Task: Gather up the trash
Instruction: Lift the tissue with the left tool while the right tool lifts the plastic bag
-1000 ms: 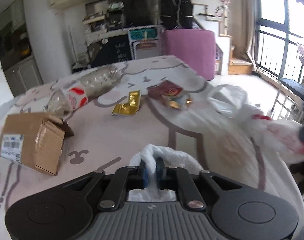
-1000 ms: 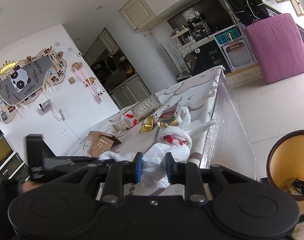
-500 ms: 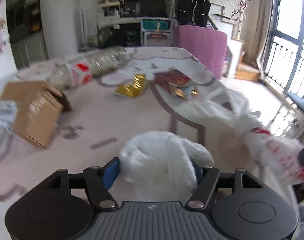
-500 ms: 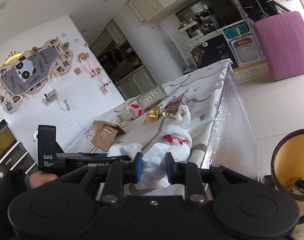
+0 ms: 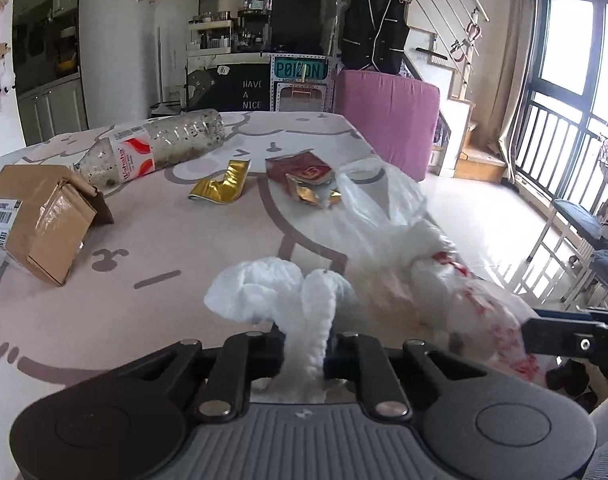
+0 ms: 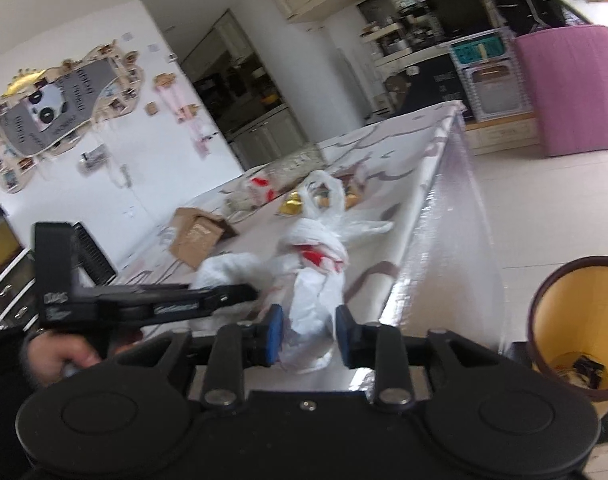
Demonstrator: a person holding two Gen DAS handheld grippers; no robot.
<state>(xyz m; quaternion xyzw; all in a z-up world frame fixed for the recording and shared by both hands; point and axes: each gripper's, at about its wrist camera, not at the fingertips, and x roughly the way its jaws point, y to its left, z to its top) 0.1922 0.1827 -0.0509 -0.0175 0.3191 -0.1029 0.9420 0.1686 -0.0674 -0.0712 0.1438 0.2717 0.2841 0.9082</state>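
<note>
My left gripper (image 5: 306, 350) is shut on a crumpled white paper towel (image 5: 275, 294) just above the table. A knotted white plastic bag with red print (image 5: 436, 276) lies at the table's right edge; it also shows in the right wrist view (image 6: 318, 268). My right gripper (image 6: 308, 334) is open, its blue pads on either side of the bag's near end. The left gripper body (image 6: 151, 304) reaches in from the left of that view.
On the pink patterned table (image 5: 143, 248) lie a cardboard box (image 5: 39, 216), an empty plastic bottle (image 5: 159, 148), a gold wrapper (image 5: 223, 186) and a red packet (image 5: 304, 172). A yellow-lined trash bin (image 6: 580, 320) stands on the floor beside the table.
My left gripper opened around the paper towel, then shut on it again. My right gripper has opened from its grip on the plastic bag.
</note>
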